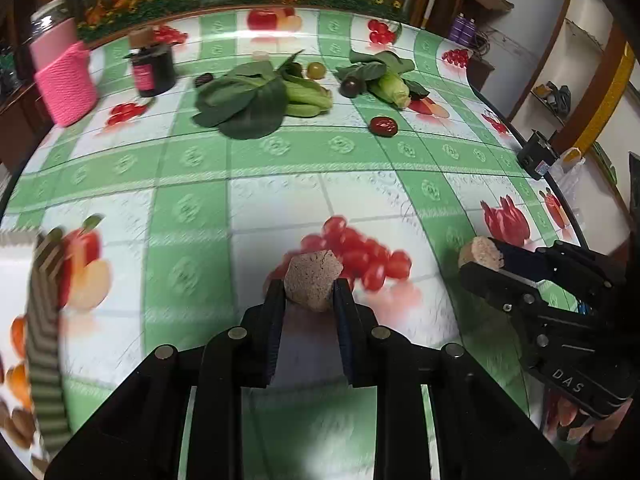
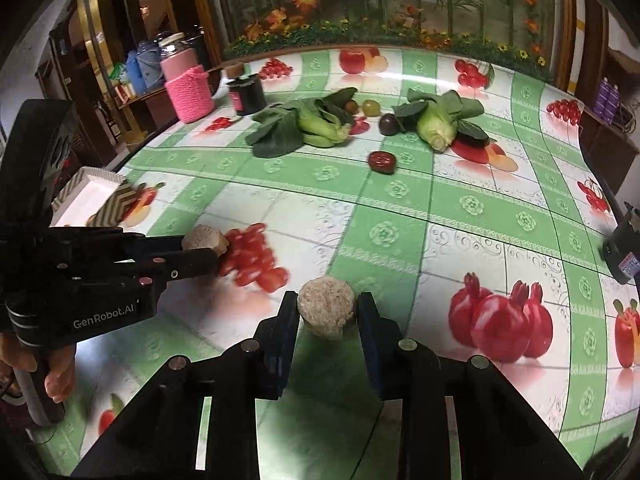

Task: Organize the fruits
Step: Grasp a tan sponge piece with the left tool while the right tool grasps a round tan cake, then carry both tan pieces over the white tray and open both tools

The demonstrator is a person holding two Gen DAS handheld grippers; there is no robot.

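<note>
My left gripper (image 1: 309, 294) is shut on a rough beige lump (image 1: 314, 276) just above the fruit-print tablecloth. In the right wrist view that gripper (image 2: 203, 250) comes in from the left with its lump (image 2: 205, 239). My right gripper (image 2: 328, 304) is shut on a second, rounder beige lump (image 2: 327, 314), seen from the left wrist as the right gripper (image 1: 480, 259) with its lump (image 1: 480, 251). A white tray with a striped rim (image 2: 94, 194) stands at the table's left edge, close to the left gripper. A dark red fruit (image 2: 382, 161) lies mid-table.
Two leafy green bunches (image 2: 304, 128) (image 2: 436, 128) lie at the back with small dark and green fruits (image 2: 370, 108) among them. A pink knit holder (image 2: 190, 94) and a dark jar (image 2: 248, 96) stand at the back left. A black box (image 2: 624, 248) sits at the right edge.
</note>
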